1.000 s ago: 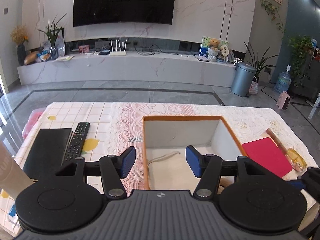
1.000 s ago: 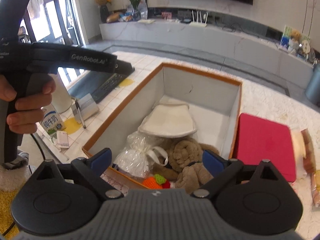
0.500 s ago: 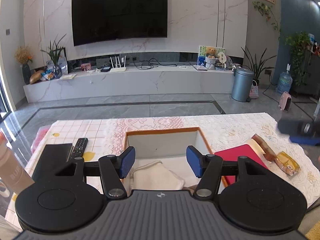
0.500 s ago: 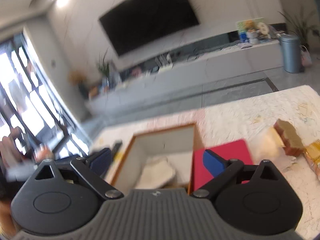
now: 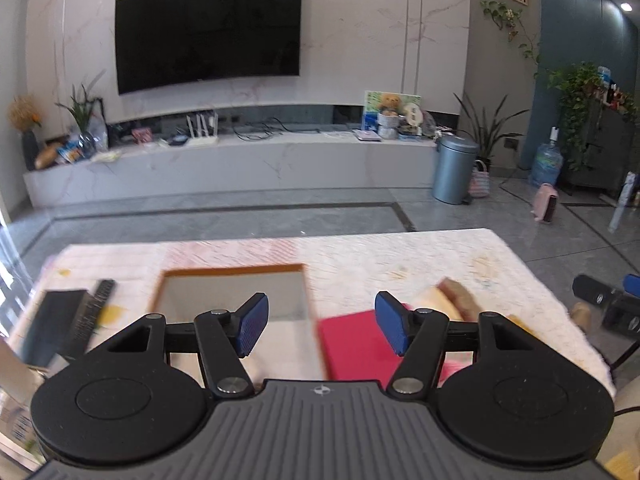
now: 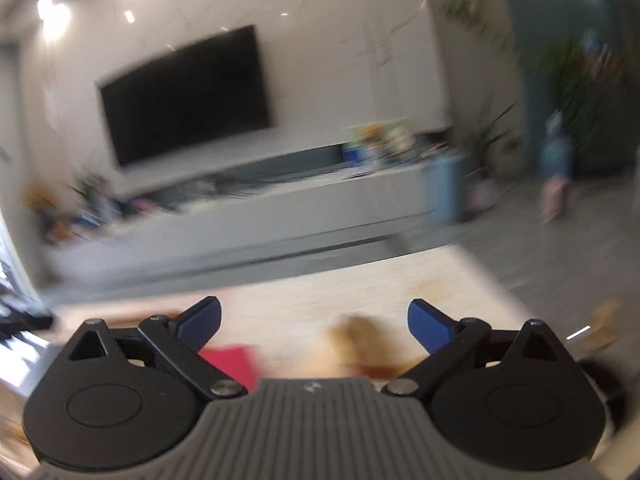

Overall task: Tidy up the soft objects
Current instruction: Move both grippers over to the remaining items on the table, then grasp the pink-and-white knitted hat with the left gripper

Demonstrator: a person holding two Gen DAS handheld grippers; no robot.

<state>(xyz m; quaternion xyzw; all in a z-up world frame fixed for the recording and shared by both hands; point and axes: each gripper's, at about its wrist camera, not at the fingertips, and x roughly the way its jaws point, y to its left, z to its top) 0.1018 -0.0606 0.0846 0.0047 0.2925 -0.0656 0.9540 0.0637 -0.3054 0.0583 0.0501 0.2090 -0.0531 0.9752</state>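
Big room w/ marble wall, dark TV (image 5: 208, 30) far centre. Cloth-covered worktop (image 5: 400, 256) near; orange-rimmed box (image 5: 232, 270) left-centre, red pad (image 5: 352, 340) just right. Left tongs (image 5: 320, 326) opening, empty. Right tongs (image 6: 314, 326) wide, empty; view blurred.
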